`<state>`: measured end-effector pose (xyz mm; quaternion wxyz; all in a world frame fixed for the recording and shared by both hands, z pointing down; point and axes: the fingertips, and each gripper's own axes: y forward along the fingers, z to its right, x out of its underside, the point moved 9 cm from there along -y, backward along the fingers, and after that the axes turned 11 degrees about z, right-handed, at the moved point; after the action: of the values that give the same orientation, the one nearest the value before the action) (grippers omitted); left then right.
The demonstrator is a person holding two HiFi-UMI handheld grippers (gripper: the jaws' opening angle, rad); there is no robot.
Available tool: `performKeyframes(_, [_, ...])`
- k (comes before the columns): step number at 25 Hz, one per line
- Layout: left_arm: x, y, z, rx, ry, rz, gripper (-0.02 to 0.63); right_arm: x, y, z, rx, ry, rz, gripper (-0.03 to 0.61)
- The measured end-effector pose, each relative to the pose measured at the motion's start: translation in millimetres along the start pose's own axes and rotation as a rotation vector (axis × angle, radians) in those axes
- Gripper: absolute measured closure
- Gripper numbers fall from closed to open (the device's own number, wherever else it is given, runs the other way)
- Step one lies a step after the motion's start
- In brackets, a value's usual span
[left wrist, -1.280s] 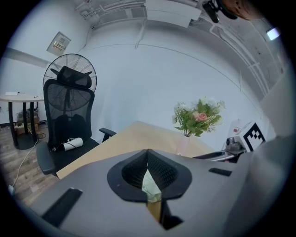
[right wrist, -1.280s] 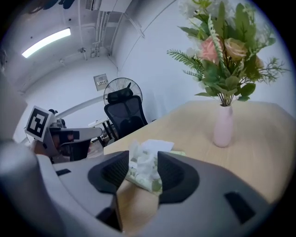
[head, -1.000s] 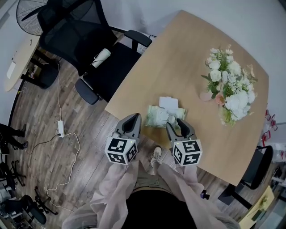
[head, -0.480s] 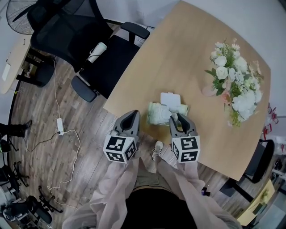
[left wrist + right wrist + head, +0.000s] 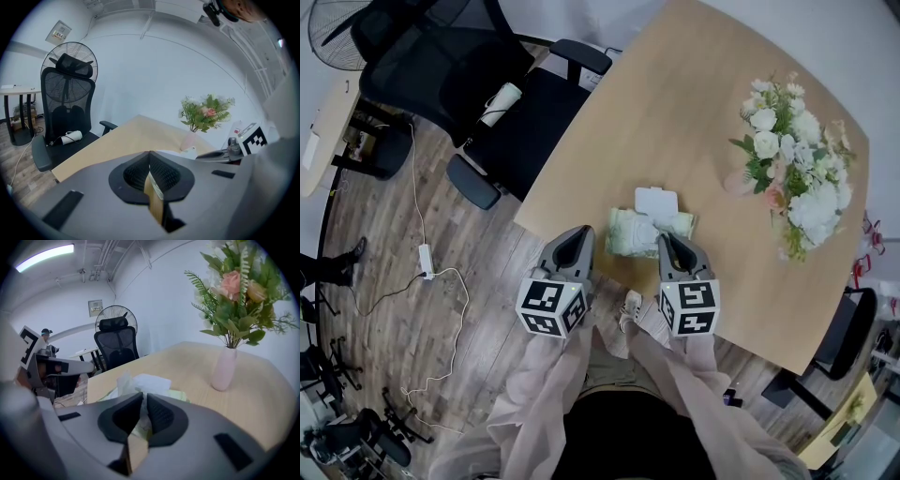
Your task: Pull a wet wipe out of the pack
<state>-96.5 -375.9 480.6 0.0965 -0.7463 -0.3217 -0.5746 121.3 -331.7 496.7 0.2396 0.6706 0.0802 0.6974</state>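
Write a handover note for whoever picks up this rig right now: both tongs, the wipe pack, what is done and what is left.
Left tongs: shut and empty, hovering by the edge of the table to the left of the pack, not touching it.
Right tongs: the jaws have just been closing and now look pinched on the wet wipe sticking up from the pack.
Pack: lies flat near the table's front edge, lid flipped open.
Done: lid open; the wipe seems gripped.
Left: pull the wipe up and out. Nothing holds the pack down, so it may lift along.
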Motion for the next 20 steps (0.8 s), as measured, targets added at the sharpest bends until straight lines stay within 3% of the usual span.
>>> performKeyframes(20, [-0.3, -5.6, 18.2, -0.003, 0.025, 0.015, 0.603, -0.8, -8.9, 3.9, -0.033, 0.021, 0.032, 0.555])
